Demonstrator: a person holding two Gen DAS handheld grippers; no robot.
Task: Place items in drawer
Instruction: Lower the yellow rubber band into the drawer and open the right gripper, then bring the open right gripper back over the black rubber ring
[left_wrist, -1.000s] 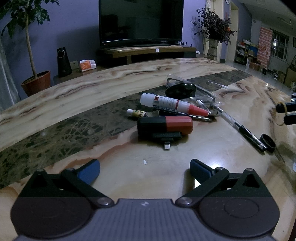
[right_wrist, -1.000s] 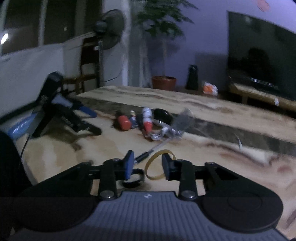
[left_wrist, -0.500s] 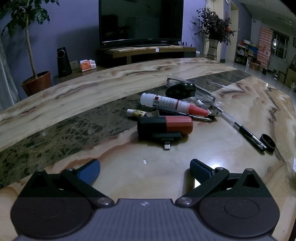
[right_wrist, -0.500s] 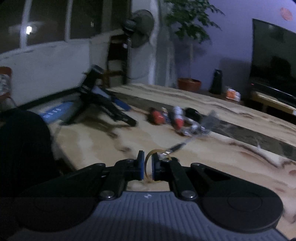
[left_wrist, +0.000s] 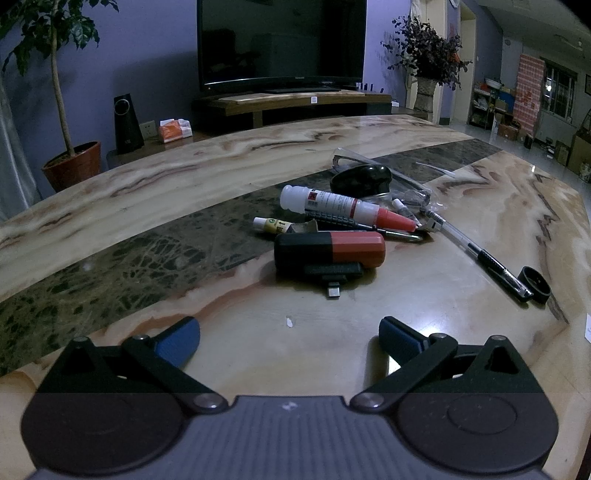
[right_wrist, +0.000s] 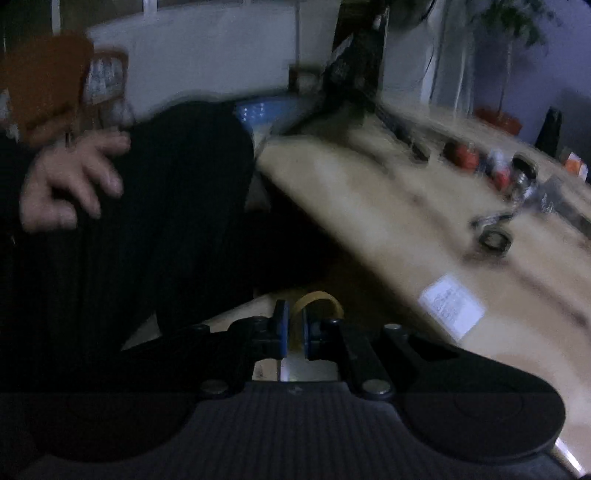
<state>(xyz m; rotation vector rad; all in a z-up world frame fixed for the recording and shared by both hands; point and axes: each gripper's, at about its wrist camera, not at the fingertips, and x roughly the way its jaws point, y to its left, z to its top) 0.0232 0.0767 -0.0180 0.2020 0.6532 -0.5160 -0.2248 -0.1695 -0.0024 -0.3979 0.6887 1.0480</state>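
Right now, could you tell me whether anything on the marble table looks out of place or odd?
The small items lie in an untidy heap mid-table: a white glue bottle with a red tip rests across a black-and-red case, and a clear pen lies askew beside a loose black ring. Nothing looks spilled.

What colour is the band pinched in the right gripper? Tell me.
Yellow: the rubber band shows best in the right wrist view.

Charger nearest on table — bottle behind, pen right.
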